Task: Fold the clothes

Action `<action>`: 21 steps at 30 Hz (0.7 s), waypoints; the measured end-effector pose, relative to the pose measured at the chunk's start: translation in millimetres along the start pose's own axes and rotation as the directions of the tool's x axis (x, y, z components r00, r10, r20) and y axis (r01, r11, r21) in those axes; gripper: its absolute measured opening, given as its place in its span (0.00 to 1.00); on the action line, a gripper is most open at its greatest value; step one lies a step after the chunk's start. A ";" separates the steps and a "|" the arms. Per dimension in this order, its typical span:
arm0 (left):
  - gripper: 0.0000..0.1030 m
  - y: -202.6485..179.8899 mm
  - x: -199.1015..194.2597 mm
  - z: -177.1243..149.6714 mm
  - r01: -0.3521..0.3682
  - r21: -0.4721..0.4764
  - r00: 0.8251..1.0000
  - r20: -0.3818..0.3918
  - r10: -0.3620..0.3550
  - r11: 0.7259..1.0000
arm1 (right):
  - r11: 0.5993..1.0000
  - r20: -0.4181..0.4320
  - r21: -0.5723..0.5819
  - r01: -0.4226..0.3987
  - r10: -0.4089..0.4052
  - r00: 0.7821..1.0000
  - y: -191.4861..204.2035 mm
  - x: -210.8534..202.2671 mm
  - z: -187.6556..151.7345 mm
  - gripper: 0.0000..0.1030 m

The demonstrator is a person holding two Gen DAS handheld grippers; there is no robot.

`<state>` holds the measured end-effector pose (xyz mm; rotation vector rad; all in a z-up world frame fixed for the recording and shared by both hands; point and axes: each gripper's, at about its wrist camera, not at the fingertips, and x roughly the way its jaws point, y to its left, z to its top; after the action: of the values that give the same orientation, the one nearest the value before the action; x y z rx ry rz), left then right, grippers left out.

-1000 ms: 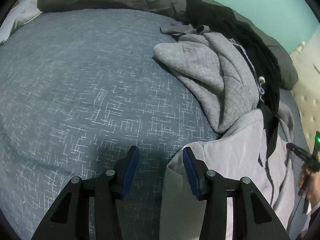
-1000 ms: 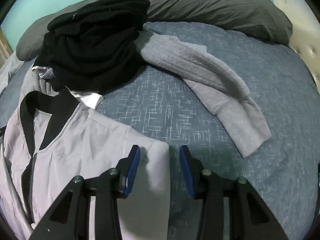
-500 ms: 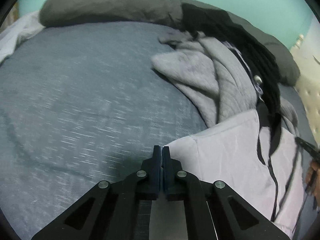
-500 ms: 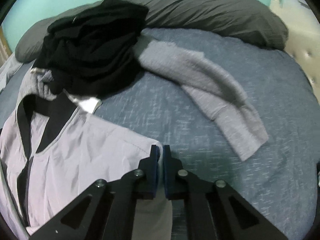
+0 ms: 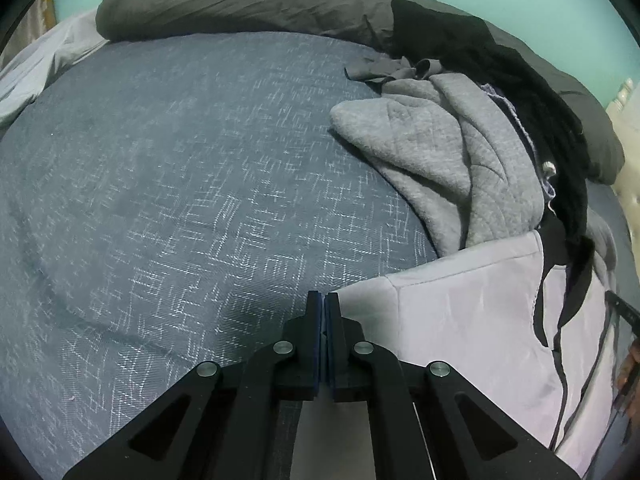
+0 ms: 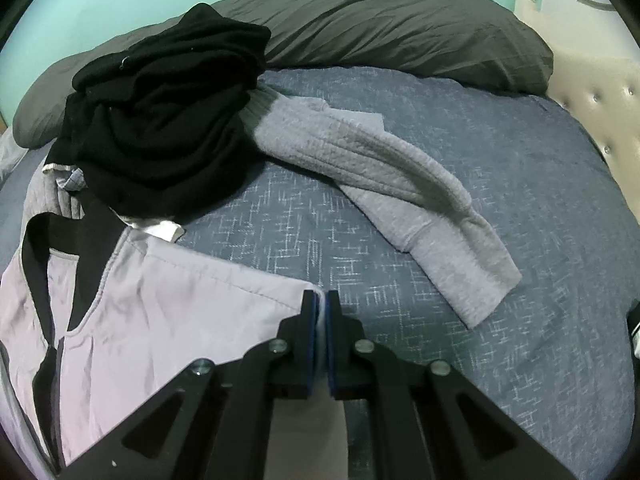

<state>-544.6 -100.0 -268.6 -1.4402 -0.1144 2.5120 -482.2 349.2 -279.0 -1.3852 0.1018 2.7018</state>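
A pale lilac top (image 5: pixel 472 320) (image 6: pixel 160 320) with black trim at the neck lies flat on the blue-grey bed cover. My left gripper (image 5: pixel 323 300) is shut on the top's left corner. My right gripper (image 6: pixel 321 300) is shut on its right corner, with a sliver of the pale cloth showing between the blue pads. A grey quilted sweatshirt (image 5: pixel 448 168) (image 6: pixel 392 192) and a heap of black clothes (image 5: pixel 520 92) (image 6: pixel 164 120) lie beyond the top.
A dark grey pillow (image 5: pixel 248 4) (image 6: pixel 400 32) runs along the head of the bed by a teal wall. A cream tufted headboard (image 6: pixel 600 96) stands on the right. A wide stretch of bed cover (image 5: pixel 168 184) spreads left of the clothes.
Both grippers went from open around the top's corners to shut on them, and have since pulled back slightly with the cloth.
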 end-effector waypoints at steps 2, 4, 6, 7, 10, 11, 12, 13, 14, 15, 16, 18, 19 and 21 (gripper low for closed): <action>0.03 1.6 -1.4 0.2 0.014 -0.013 1.000 0.004 -0.014 1.000 | 1.000 0.012 0.008 -0.017 0.017 1.000 -1.2 -9.7 -4.4 0.05; 0.06 3.7 -5.4 -0.2 0.029 -0.014 0.999 0.014 -0.029 0.999 | 0.999 0.029 0.015 -0.034 0.033 0.999 -2.2 -21.8 -9.2 0.06; 0.18 7.5 -12.9 -0.7 0.045 -0.018 0.999 0.027 -0.045 0.999 | 0.998 0.047 0.022 -0.050 0.049 0.998 -3.3 -34.0 -14.1 0.11; 0.30 10.4 -18.0 -1.4 0.050 -0.024 0.998 0.032 -0.049 0.998 | 0.998 0.056 0.025 -0.059 0.057 0.997 -3.8 -40.0 -16.5 0.13; 0.37 19.1 -33.7 -3.7 0.060 -0.038 0.997 0.046 -0.058 0.997 | 0.996 0.083 0.035 -0.084 0.081 0.993 -5.3 -58.2 -23.8 0.48; 0.37 22.1 -40.6 -5.6 0.056 -0.033 0.997 0.051 -0.054 0.998 | 0.995 0.092 0.038 -0.092 0.089 0.992 -5.9 -64.2 -26.2 0.49; 0.37 25.1 -47.1 -7.7 0.051 -0.028 0.997 0.055 -0.050 0.998 | 0.994 0.101 0.041 -0.101 0.096 0.990 -6.4 -70.3 -28.6 0.49; 0.37 28.4 -52.4 -10.0 0.044 -0.023 0.997 0.058 -0.042 0.999 | 0.993 0.110 0.043 -0.109 0.104 0.988 -6.9 -76.3 -31.0 0.49; 0.37 31.6 -57.5 -12.6 0.036 -0.019 0.998 0.059 -0.035 0.999 | 0.992 0.119 0.046 -0.118 0.112 0.987 -7.4 -82.4 -33.5 0.49; 0.37 34.7 -62.0 -15.9 0.027 -0.018 0.998 0.058 -0.026 0.999 | 0.991 0.128 0.049 -0.126 0.119 0.985 -7.9 -88.5 -35.9 0.49; 0.37 37.1 -66.2 -19.4 0.020 -0.017 0.998 0.057 -0.019 1.000 | 0.990 0.137 0.051 -0.135 0.127 0.982 -8.4 -94.5 -38.3 0.49; 0.37 39.1 -74.1 -27.6 0.019 -0.015 0.998 0.053 -0.018 1.000 | 0.983 0.104 0.044 -0.176 0.171 0.980 -7.0 -101.4 -55.2 0.49; 0.37 40.1 -78.0 -31.7 0.018 -0.014 0.999 0.051 -0.017 1.000 | 0.979 0.083 0.040 -0.199 0.195 0.977 -6.1 -104.5 -64.6 0.49; 0.37 42.2 -85.8 -39.9 0.016 -0.012 0.999 0.048 -0.015 1.000 | 0.969 0.042 0.034 -0.244 0.243 0.969 -4.4 -110.6 -83.4 0.49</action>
<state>-476.0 -164.1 -224.9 -1.3790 -0.1494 2.5383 -350.4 337.8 -237.9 -1.3941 0.3410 2.9024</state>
